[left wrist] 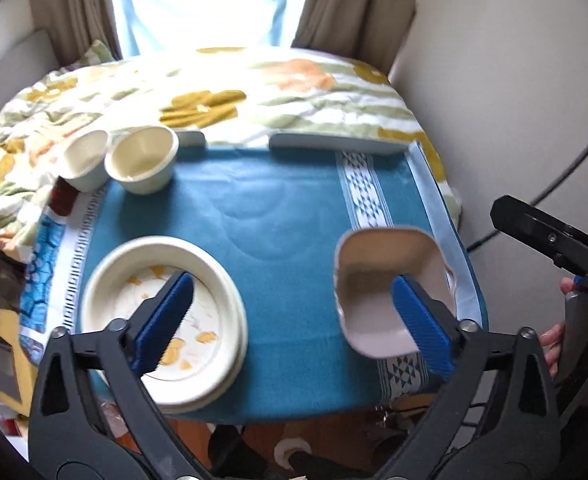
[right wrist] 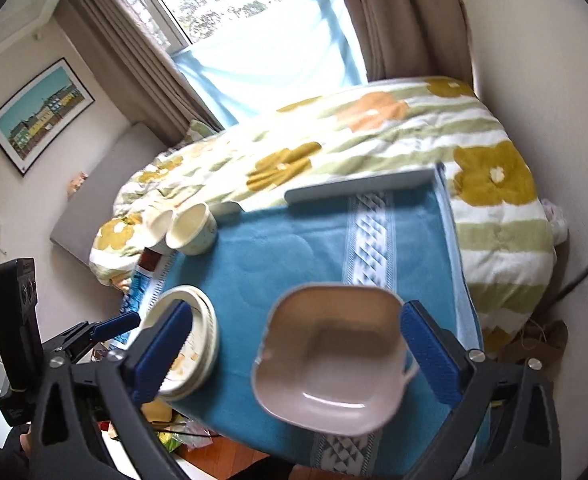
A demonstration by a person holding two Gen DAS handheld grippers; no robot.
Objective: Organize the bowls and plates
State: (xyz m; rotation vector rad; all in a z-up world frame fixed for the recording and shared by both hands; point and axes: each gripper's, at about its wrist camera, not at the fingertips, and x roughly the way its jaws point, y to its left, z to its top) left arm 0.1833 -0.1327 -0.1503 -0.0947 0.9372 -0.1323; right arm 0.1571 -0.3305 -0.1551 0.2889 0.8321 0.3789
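Through the left wrist view, I am holding my left hand-held gripper with its jaws spread wide and nothing between the blue pads. It is hovering above the near edge of the counter, which is covered by a blue cloth. The stack of plates is lying below and behind my left pad, at the near left of the counter; the top plate is showing yellow and orange marks on its white face. The square bowl is sitting behind my right pad, at the near right, and it is looking empty. Two cups are standing side by side at the far left corner, touching or nearly so, both seeming empty. My right hand-held gripper is showing at the right edge.

Through the right wrist view, I am holding my right hand-held gripper with its jaws spread just as wide, gripping nothing. The square bowl is lying below, between the two pads but clear of both. The plates are lying behind my left pad, at the counter's near left edge. The cups are standing at the far left corner, beside the flowered bed cover. My left hand-held gripper is showing at the left edge.
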